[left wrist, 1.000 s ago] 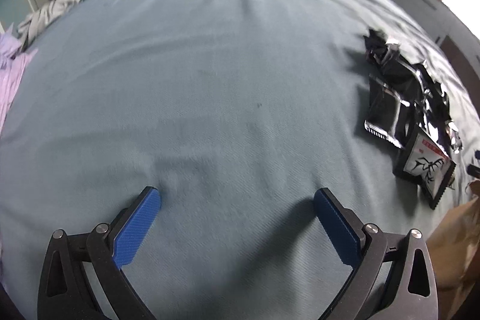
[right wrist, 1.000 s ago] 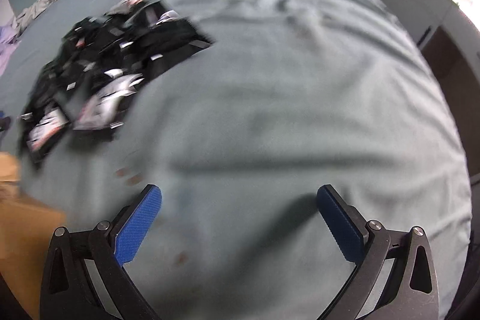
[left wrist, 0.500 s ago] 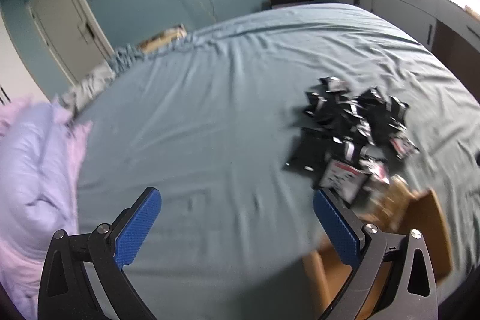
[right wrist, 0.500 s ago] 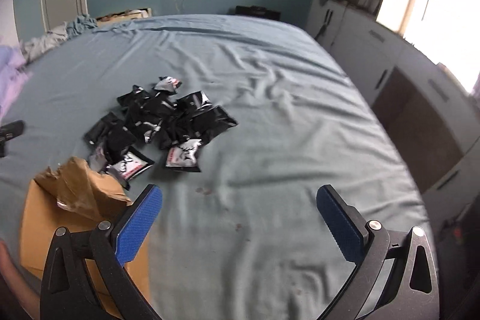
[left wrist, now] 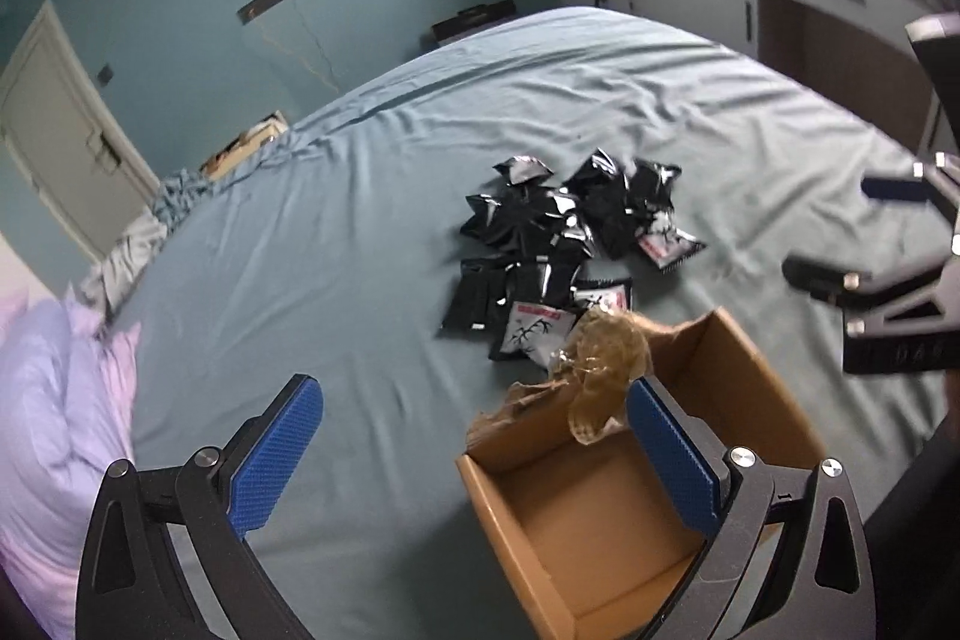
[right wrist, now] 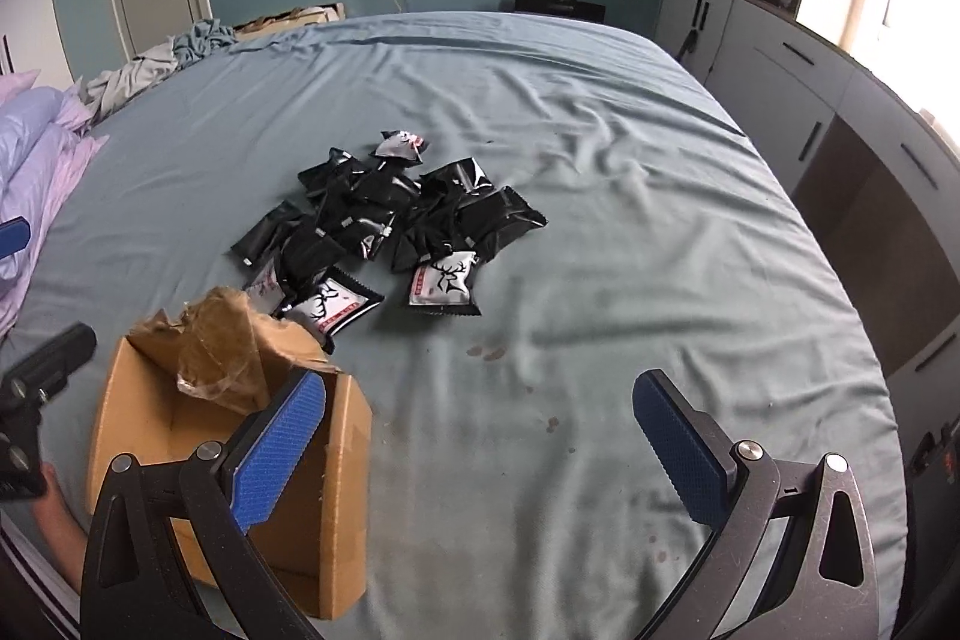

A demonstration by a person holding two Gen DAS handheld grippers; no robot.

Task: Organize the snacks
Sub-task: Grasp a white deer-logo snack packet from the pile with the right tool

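Pile of black foil snack packets (right wrist: 390,226), some w/ white printed faces, lies loose on the teal bed sheet (right wrist: 600,220), just beyond the open brown cardboard box (left wrist: 606,508). Box looks empty, torn flap up, so nothing sorted yet; whole pile left, by my read. Left gripper (left wrist: 474,454) spread wide, holding nothing, near the box; right gripper (right wrist: 480,448) likewise, beside it.

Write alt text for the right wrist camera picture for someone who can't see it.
A pile of small black snack packets lies on a blue-grey bed, beside an open, empty-looking cardboard box. The open right gripper frames the bottom of the picture, holding nothing.
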